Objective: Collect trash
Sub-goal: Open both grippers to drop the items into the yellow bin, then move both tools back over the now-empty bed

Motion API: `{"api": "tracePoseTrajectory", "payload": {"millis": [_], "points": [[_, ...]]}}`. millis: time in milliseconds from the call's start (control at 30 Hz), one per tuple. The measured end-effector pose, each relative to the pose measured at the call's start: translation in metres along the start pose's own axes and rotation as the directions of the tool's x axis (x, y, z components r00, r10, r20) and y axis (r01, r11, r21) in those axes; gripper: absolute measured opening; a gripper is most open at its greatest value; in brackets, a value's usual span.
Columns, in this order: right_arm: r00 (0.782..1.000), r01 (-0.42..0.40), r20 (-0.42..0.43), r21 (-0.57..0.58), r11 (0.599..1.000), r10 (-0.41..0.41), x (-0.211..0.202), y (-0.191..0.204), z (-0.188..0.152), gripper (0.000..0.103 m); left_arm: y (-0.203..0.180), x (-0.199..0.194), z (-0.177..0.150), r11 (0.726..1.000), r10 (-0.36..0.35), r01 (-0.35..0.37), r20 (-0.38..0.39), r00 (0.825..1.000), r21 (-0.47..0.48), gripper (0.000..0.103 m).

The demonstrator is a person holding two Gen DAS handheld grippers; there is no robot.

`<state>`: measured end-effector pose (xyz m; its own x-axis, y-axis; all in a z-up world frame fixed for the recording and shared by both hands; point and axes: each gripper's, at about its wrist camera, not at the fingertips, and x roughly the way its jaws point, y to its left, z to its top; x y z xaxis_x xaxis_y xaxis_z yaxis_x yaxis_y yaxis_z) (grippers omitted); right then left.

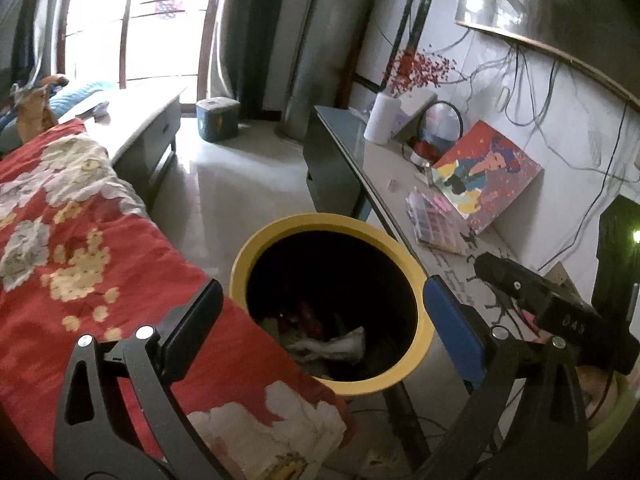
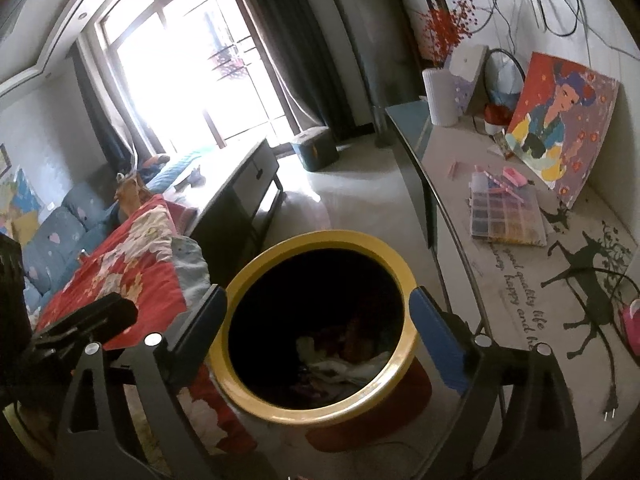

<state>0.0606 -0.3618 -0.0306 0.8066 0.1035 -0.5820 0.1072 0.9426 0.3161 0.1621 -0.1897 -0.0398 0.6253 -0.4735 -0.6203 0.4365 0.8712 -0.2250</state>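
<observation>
Left gripper (image 1: pixel 324 326) and right gripper (image 2: pixel 318 334) both spread wide, nothing between fingers, over round yellow-rimmed trash bin (image 1: pixel 424 344) (crumpled white trash (image 1: pixel 340 346) inside), just beside desk edge (image 1: pixel 380 200).

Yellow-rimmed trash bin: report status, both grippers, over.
Left gripper open, empty. Right gripper open, empty. Yellow-rimmed round trash bin below both, crumpled white trash inside. Red floral blanket touching the rim.

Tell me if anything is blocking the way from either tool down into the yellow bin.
Nothing visible does. The yellow bin has no lid, and its mouth lies open below the left tool and right tool. Both are open and empty. Crumpled trash already lies at the bottom. The red blanket only touches the rim.
</observation>
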Motion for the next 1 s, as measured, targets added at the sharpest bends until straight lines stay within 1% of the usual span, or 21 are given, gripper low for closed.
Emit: {"api": "tracePoseTrajectory", "payload": {"millis": [233,500,767,933,1000], "points": [[0.999,-0.018,0.031,-0.049,0.999,0.019,-0.015,0.027,-0.002,0.096,0.017,-0.029,-0.002,0.999,0.035,-0.033,0.039,0.999,-0.033,0.092],[0.996,-0.039,0.075,-0.125,0.991,0.049,-0.030,0.071,-0.009,0.096,0.041,-0.064,-0.010,0.993,0.103,-0.097,0.081,0.991,-0.072,0.092],[0.986,-0.056,0.141,-0.224,0.973,0.089,-0.043,0.119,-0.025,0.096,0.067,-0.098,-0.024,0.979,0.186,-0.174,0.119,0.975,-0.109,0.092],[0.977,-0.049,0.185,-0.297,0.954,0.107,-0.050,0.145,-0.039,0.096,0.079,-0.119,-0.035,0.968,0.237,-0.222,0.142,0.961,-0.117,0.092],[0.974,-0.047,0.197,-0.304,0.952,0.111,-0.052,0.151,-0.043,0.096,0.084,-0.127,-0.040,0.964,0.253,-0.236,0.154,0.955,-0.123,0.092]]}}
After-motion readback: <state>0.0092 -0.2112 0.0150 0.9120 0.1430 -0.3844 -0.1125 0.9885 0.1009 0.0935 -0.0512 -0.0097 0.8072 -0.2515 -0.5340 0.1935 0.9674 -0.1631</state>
